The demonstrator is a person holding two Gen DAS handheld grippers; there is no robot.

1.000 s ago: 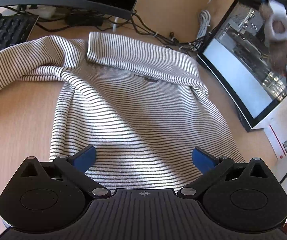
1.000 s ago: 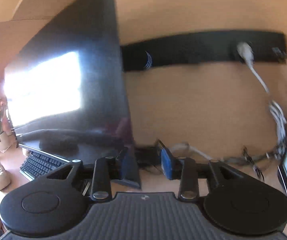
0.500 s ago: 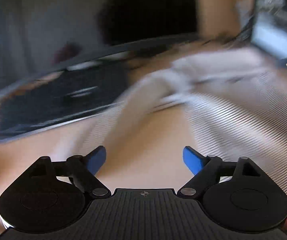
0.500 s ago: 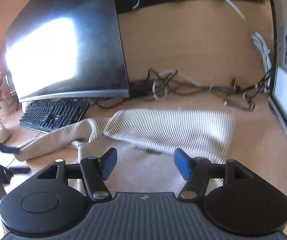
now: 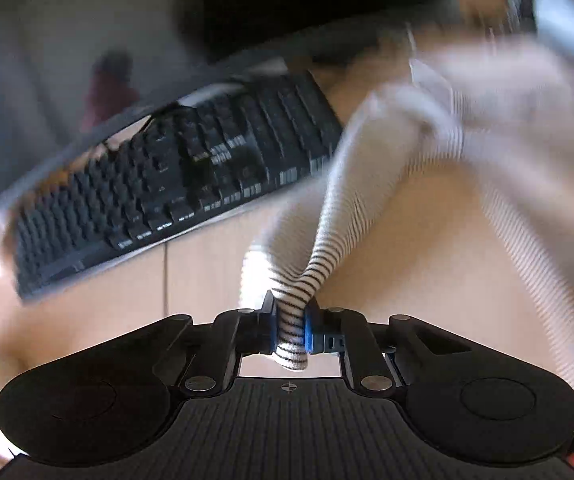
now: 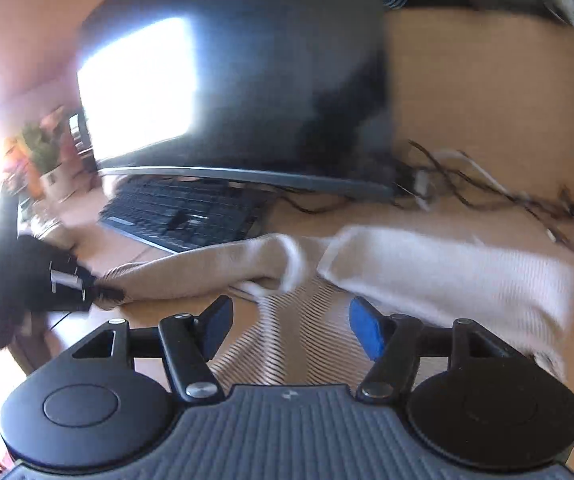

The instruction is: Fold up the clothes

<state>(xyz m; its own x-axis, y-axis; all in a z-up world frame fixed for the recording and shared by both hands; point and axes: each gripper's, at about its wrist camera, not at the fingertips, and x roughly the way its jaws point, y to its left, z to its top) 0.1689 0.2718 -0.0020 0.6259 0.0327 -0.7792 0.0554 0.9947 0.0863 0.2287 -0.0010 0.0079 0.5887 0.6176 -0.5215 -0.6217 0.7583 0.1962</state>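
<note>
A white shirt with thin dark stripes (image 5: 527,240) lies spread on the wooden desk (image 5: 207,272). Its long sleeve (image 5: 351,200) runs toward the keyboard. My left gripper (image 5: 290,328) is shut on the sleeve's cuff, which sticks out behind the blue pads. In the right wrist view the shirt (image 6: 447,272) lies just ahead, its sleeve (image 6: 207,264) stretching left to the left gripper (image 6: 67,280). My right gripper (image 6: 291,320) hovers open over the shirt's body, nothing pinched between its blue pads. Both views are blurred.
A black keyboard (image 5: 167,184) sits beyond the sleeve under a dark monitor (image 6: 227,80). Tangled cables (image 6: 507,200) lie behind the shirt by the wall. A potted plant (image 6: 43,152) stands far left. A second screen (image 5: 567,20) shows blurred at the right.
My left gripper swung left from the shirt's body to the sleeve and shut on its cuff. My right gripper tipped down from the wall toward the shirt and its jaws widened.
</note>
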